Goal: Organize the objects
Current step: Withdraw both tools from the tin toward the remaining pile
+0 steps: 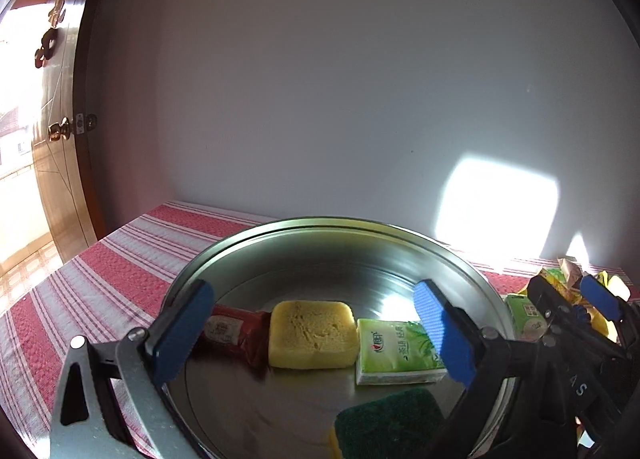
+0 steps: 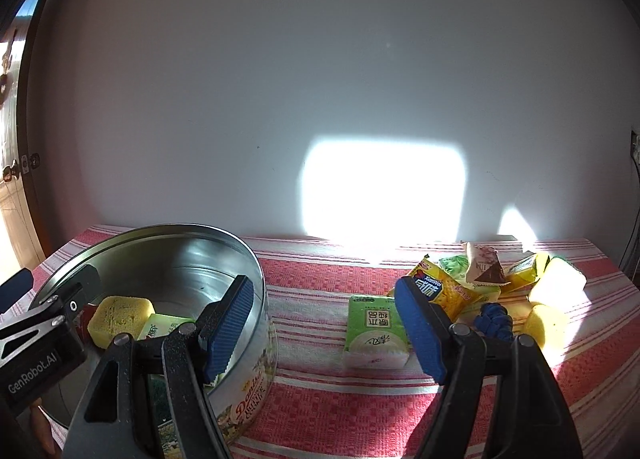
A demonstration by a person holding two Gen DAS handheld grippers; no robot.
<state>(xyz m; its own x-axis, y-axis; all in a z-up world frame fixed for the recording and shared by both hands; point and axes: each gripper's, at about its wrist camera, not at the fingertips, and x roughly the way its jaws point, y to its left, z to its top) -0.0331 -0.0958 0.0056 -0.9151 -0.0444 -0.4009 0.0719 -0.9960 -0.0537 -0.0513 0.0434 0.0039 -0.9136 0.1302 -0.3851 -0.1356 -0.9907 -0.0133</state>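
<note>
Both tongs are wide open, holding nothing. Left tongs (image 1: 316, 333) hover over the tin (image 1: 400, 235), which has a sponge (image 1: 312, 333) and tissue pack (image 1: 394, 351) inside. Right tongs (image 2: 332, 333) sit above a green pack (image 2: 374, 331) on the bench (image 2: 320, 399).

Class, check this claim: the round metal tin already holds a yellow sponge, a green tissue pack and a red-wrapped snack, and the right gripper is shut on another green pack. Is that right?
Not quite. The right gripper is open: in the right wrist view the green pack lies on the striped cloth between its spread jaws, untouched. The tin does hold the yellow sponge, tissue pack and red-wrapped snack.
</note>
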